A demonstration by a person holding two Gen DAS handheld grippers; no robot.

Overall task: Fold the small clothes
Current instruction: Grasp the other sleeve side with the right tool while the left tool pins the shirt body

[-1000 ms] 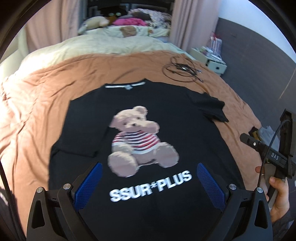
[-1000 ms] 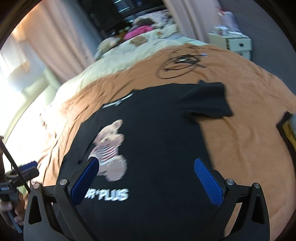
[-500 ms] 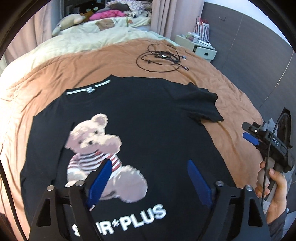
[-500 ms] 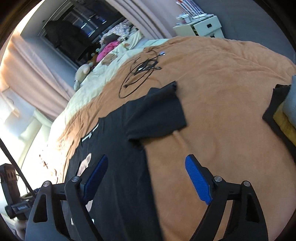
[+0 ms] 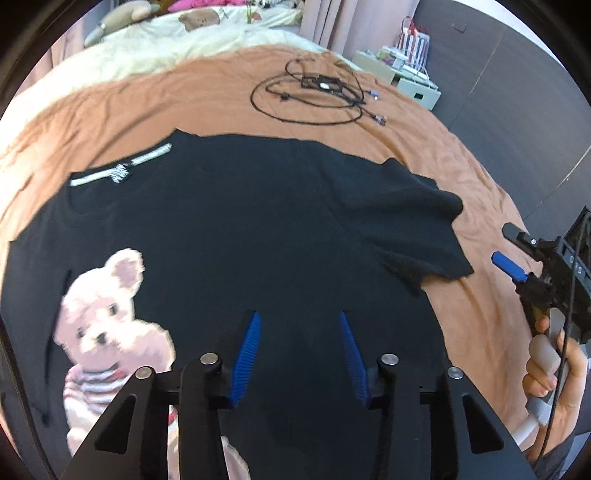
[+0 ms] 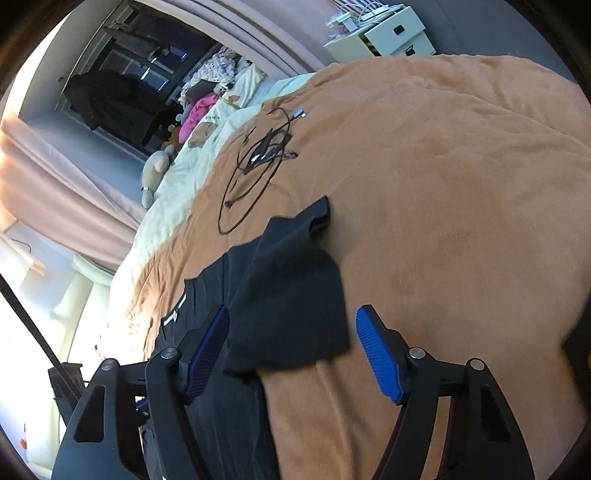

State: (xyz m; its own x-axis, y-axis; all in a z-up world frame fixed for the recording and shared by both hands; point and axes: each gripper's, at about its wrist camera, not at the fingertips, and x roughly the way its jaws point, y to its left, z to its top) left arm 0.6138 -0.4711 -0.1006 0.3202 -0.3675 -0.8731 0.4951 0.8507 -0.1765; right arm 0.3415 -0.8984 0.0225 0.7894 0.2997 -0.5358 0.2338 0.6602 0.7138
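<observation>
With both jaws just narrowing on nothing, the right gripper [image 6: 291, 341] should pinch the black cotton T-shirt's [image 5: 258, 236] sleeve hem at lower centre, while the unclamped left gripper [image 5: 297, 354] takes the chest fabric.

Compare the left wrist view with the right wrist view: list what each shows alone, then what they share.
Left wrist only: the teddy bear print, the right gripper seen from outside, and the hand holding it. Its own left gripper has just been closing, pads clear of the cloth.

Right wrist only: the dark window and curtains.

Both: black T-shirt, its sleeve, cable coil, orange blanket, white cabinet.
</observation>
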